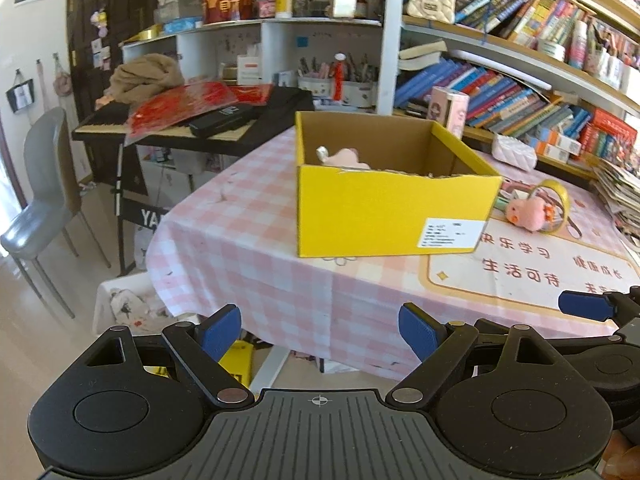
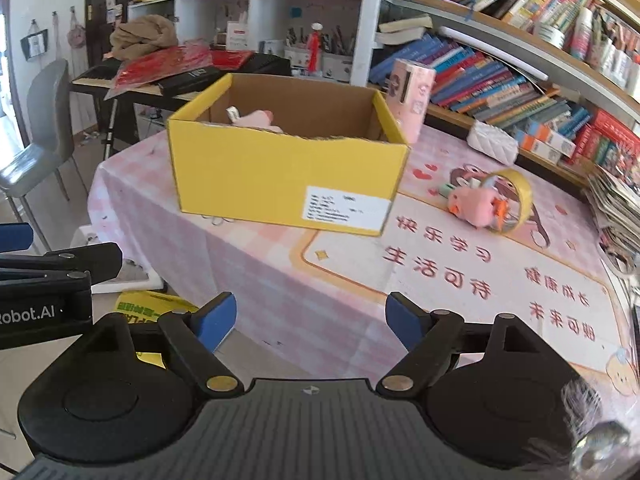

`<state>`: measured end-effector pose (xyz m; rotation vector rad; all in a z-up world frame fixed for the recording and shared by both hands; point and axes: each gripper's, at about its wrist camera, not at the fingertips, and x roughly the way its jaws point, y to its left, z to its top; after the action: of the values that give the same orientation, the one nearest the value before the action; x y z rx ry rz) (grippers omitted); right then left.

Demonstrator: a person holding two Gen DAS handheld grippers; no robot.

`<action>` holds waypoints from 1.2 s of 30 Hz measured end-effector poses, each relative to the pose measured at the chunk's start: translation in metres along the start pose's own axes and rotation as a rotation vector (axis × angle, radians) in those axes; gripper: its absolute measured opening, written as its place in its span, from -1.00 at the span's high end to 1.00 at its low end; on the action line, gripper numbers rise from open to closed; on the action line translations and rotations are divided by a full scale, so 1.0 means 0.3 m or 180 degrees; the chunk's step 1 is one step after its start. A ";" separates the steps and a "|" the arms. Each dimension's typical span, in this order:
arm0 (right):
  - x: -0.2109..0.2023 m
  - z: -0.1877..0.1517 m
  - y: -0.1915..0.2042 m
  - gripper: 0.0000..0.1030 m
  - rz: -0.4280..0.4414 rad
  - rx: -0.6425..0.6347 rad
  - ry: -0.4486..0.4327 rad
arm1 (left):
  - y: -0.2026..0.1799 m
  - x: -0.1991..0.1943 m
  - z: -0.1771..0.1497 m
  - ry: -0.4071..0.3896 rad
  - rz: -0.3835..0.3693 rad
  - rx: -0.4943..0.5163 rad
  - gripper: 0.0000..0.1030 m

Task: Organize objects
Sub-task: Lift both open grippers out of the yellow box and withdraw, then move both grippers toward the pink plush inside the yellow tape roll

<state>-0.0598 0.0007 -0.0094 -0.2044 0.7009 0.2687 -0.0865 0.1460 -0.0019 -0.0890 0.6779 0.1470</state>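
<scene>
Pink-and-white checked cloth covers the surface (image 1: 248,248), which stands before crowded bookshelves (image 1: 520,92) and a keyboard piano (image 1: 168,128) piled with red paper. A yellow cardboard box (image 1: 380,212) sits open-topped on the surface, a white label on its near wall; a pink plush toy (image 1: 346,158) lies inside, only partly seen over the rim. To the right of the box, well apart from it, a second pink plush toy (image 2: 474,202) lies on the printed mat with a roll of yellow tape (image 2: 516,200) touching it, alongside some small items too blurred to name. A pink carton (image 2: 412,96) stands upright behind the box's far right corner, and a white quilted pouch (image 2: 494,142) lies near the shelf.

The left gripper (image 1: 320,332) hangs over the near edge of the surface with its blue pads spread wide and nothing between them. The right gripper (image 2: 310,324) is likewise spread and empty, short of the box. A grey chair (image 1: 44,200) stands at left.
</scene>
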 end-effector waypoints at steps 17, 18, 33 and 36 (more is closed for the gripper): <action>-0.009 -0.063 -0.209 -0.60 -0.0442 0.0408 0.0128 | -0.220 0.079 0.031 0.0103 -0.0450 0.0378 -0.72; -0.007 -0.065 -0.224 -0.60 -0.0462 0.0433 0.0138 | -0.234 0.085 0.034 0.0105 -0.0468 0.0396 -0.72; 0.090 -0.018 -0.469 -0.60 -0.0537 0.0593 0.0205 | -0.461 0.203 0.126 0.0120 -0.0519 0.0526 -0.72; 0.117 0.000 -0.529 -0.60 -0.0539 0.0590 0.0218 | -0.513 0.235 0.151 0.0129 -0.0523 0.0520 -0.72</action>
<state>0.0153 -0.1433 -0.0175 -0.0957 0.7671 0.0343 0.0209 0.0076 -0.0060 0.0094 0.7177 -0.0684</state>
